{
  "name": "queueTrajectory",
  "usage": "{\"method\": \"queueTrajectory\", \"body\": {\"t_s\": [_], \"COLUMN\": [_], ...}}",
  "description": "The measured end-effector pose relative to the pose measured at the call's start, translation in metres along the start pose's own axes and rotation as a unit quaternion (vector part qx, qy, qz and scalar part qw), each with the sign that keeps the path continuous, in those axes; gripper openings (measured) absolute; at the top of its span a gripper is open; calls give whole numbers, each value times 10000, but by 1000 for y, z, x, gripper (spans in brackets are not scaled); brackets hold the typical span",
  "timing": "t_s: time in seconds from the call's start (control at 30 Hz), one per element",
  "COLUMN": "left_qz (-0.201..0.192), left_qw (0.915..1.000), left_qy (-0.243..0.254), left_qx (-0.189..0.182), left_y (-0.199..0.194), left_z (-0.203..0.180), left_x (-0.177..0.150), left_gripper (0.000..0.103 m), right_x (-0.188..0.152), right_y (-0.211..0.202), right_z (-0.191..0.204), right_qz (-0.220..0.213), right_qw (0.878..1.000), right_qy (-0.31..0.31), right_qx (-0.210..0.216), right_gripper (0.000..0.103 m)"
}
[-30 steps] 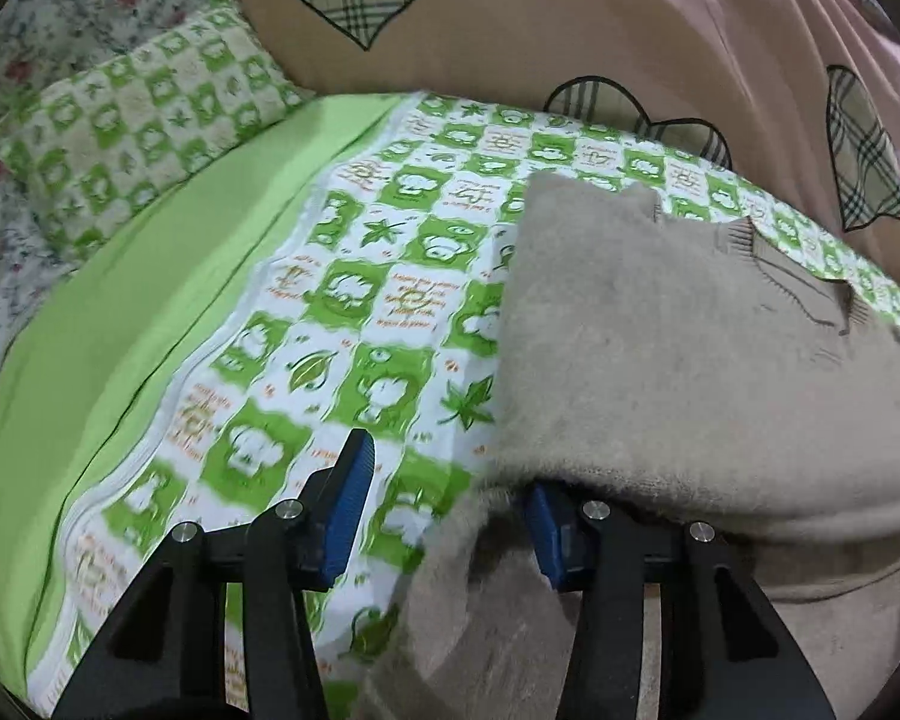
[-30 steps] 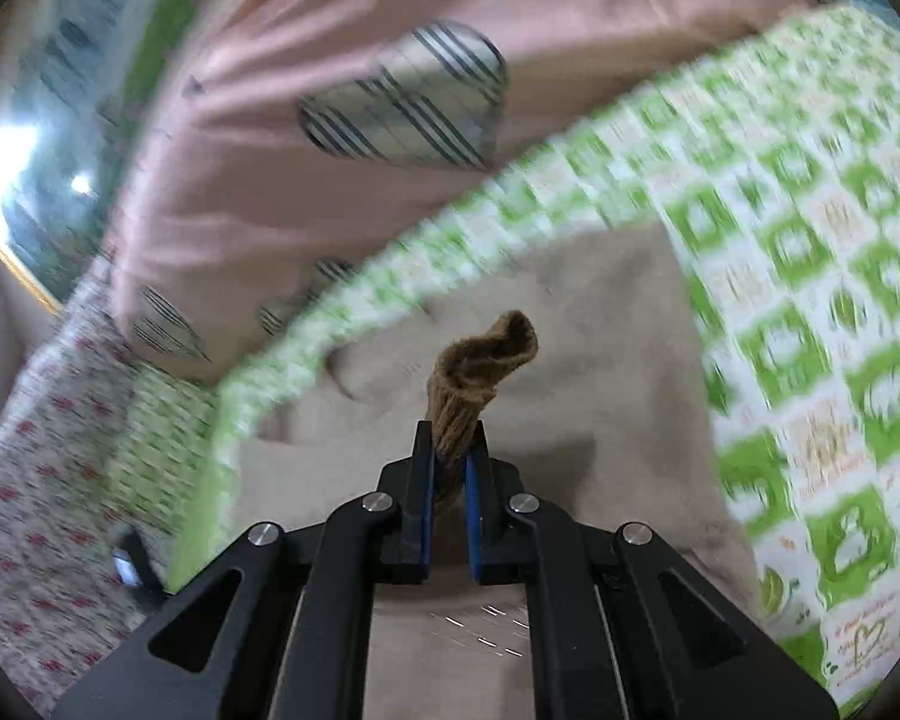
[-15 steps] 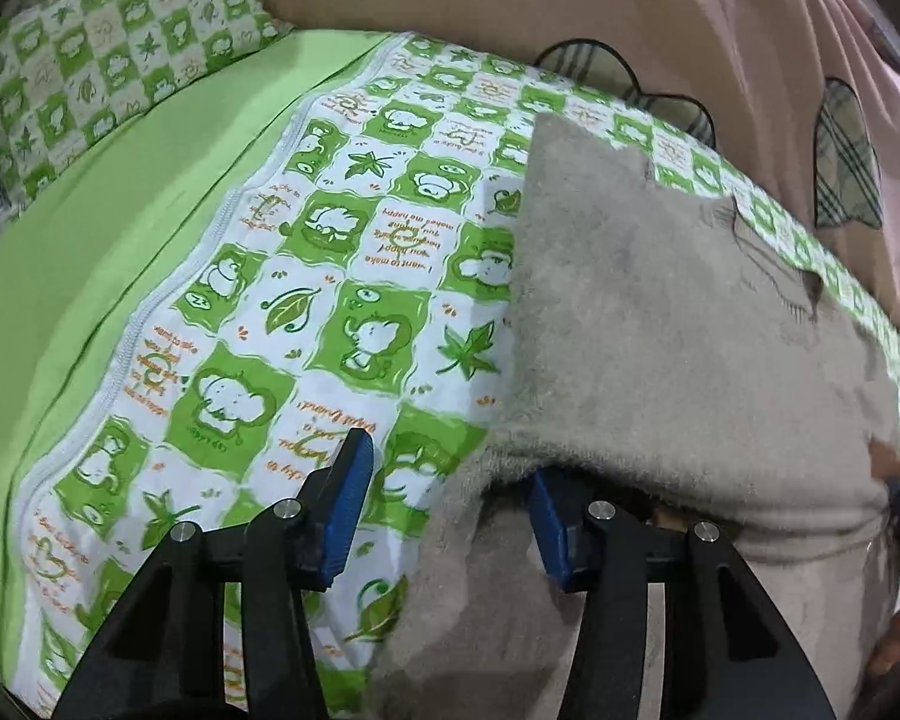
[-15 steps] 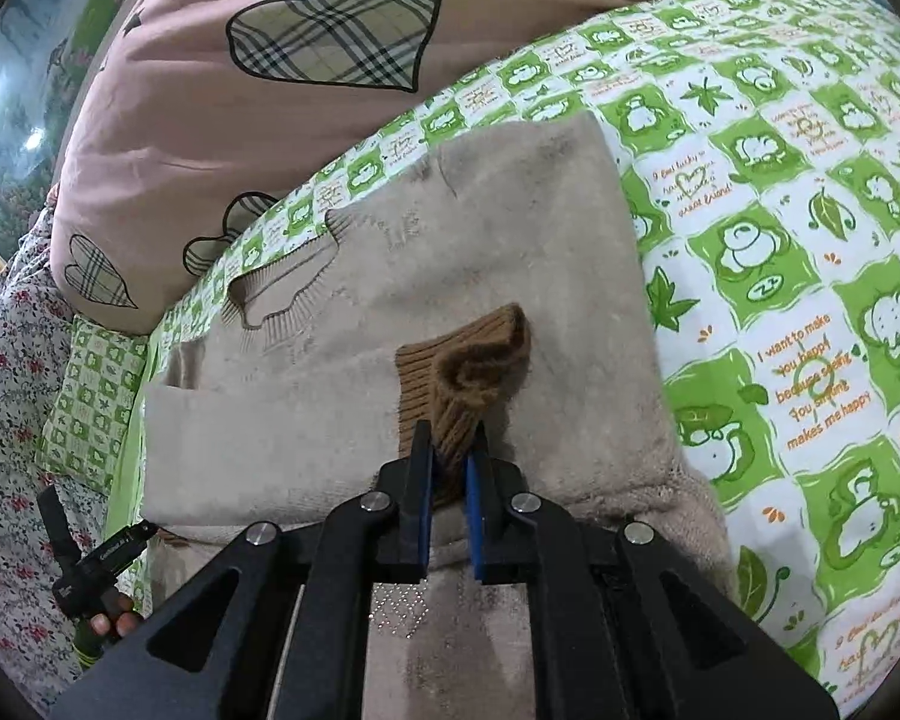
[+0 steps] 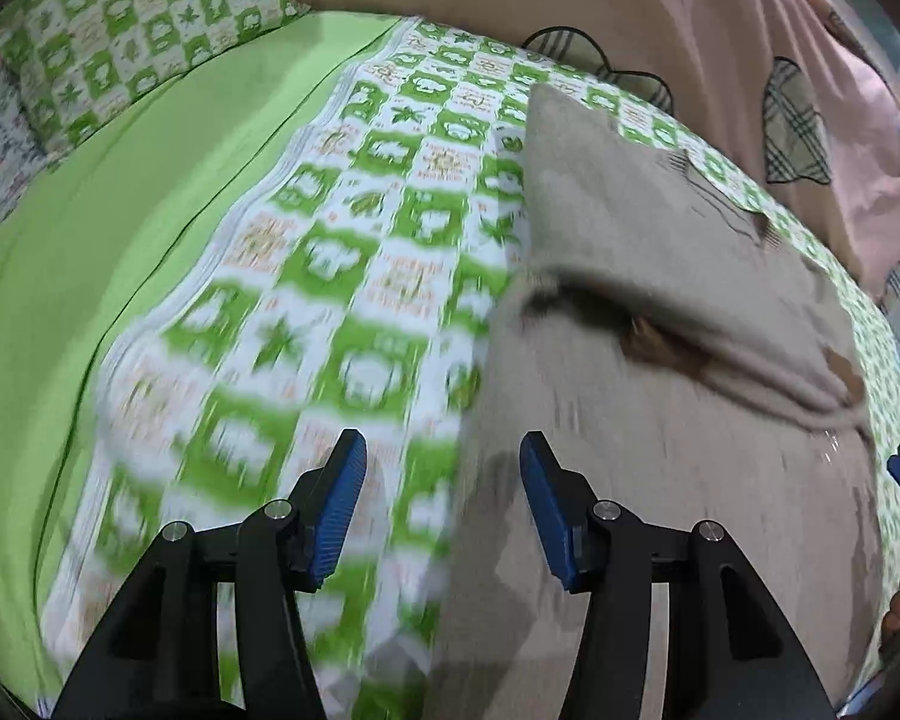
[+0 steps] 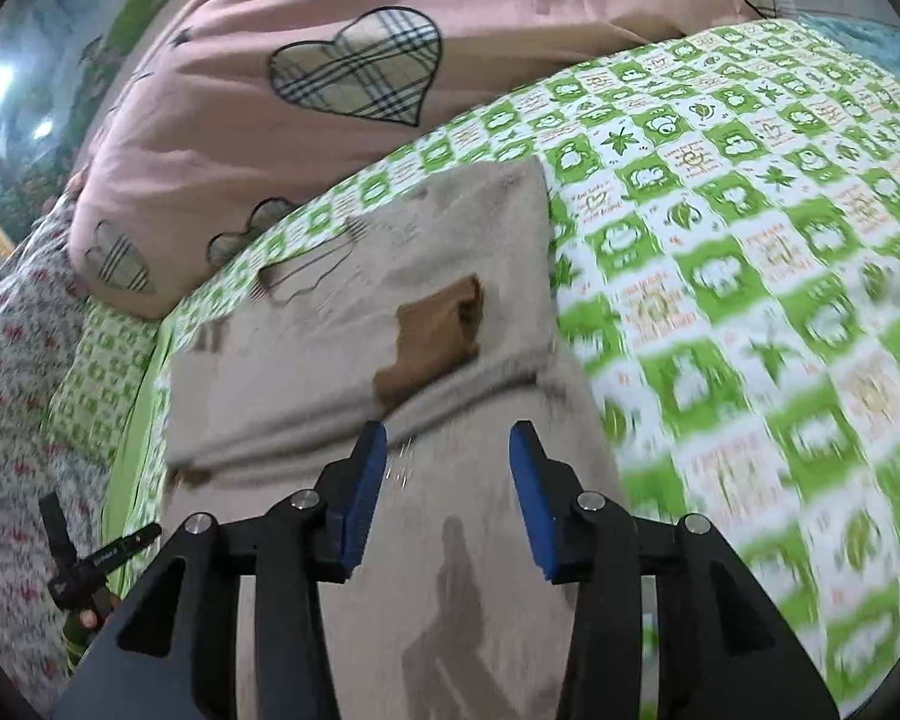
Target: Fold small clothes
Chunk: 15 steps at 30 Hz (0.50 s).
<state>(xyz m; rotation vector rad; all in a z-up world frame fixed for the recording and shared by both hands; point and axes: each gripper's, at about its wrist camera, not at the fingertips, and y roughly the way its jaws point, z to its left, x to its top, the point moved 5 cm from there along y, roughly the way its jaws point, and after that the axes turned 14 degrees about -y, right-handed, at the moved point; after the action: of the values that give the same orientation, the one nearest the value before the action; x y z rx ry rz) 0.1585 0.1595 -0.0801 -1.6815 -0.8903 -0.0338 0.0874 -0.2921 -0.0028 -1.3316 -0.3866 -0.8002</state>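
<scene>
Only the right wrist view shows the brown cuff [image 6: 435, 339] atop the folded beige sweater [image 6: 390, 276], whose fold runs crosswise; left gripper [image 5: 441, 501] and right gripper [image 6: 447, 495] gape wide, holding nothing.

Probably a home bedroom: green-and-white checked cartoon-print bedsheet [image 6: 750, 210], matching checked pillow [image 5: 144, 24], pink quilt with plaid hearts [image 6: 354, 66].

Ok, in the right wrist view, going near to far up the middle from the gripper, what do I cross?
Right gripper → beige sweater's lower layer → brown cuff on the folded-over part → green checked sheet → pink heart-print duvet.
</scene>
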Motion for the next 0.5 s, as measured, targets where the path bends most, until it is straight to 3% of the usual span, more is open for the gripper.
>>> {"method": "queueTrajectory", "body": {"t_s": [0.3, 0.5], "left_qz": [261, 654], "left_qw": [9993, 9951], "left_qy": [116, 401], "left_qx": [-228, -632], "left_y": [-47, -66], "left_z": [30, 47], "left_x": [-70, -114], "left_gripper": [63, 66], "right_x": [-58, -92], "right_y": [-48, -75], "right_z": [29, 30], "right_qz": [189, 296], "right_qw": [9982, 9958], "right_qy": [-396, -516], "right_qx": [415, 692], "right_gripper": [48, 49]}}
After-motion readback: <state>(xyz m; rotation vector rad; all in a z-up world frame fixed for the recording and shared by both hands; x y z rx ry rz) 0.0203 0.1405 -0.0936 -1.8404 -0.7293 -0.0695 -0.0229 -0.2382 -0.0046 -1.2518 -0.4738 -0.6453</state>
